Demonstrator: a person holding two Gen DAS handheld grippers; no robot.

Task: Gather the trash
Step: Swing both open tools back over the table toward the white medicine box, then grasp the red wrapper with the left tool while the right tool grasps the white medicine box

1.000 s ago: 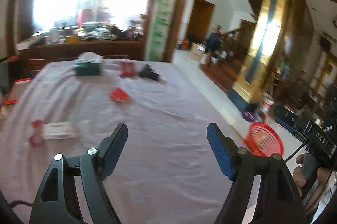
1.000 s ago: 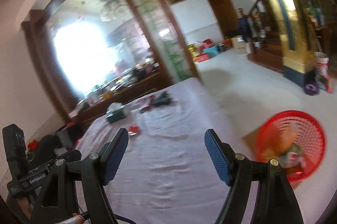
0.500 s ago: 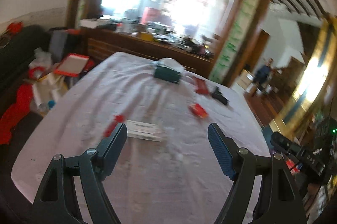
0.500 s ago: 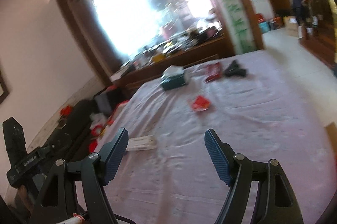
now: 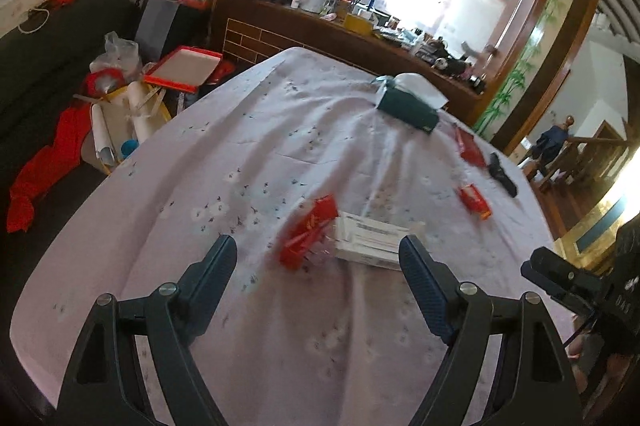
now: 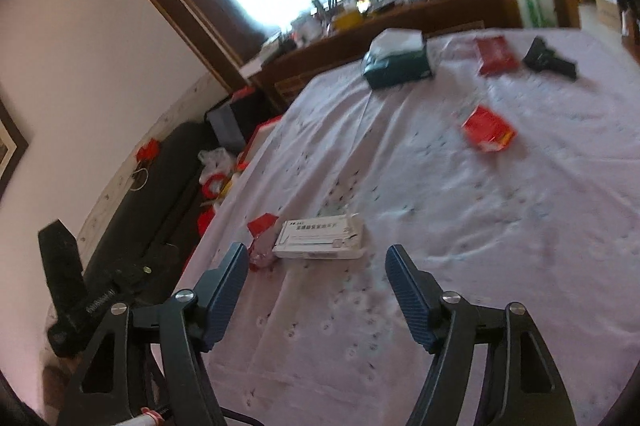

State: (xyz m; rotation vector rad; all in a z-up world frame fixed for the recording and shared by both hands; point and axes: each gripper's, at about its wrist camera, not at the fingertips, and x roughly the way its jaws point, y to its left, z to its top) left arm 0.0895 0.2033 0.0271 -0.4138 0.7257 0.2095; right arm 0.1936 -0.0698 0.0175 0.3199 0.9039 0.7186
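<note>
Lilac-clothed tabletop (image 5: pixel 280 153): we are now facing it, basket gone from view. Left gripper (image 5: pixel 316 262) and right gripper (image 6: pixel 314 268), both spread and empty, are nearing white carton (image 6: pixel 320 236) and red wrapper (image 5: pixel 308 232) beside its left edge.

A flat white box (image 6: pixel 320 238) with printed text lies near, a crumpled red wrapper (image 6: pixel 261 238) touching its left end. Farther right lies a red packet (image 6: pixel 488 128); another red packet (image 6: pixel 496 55) lies flat far off.
</note>
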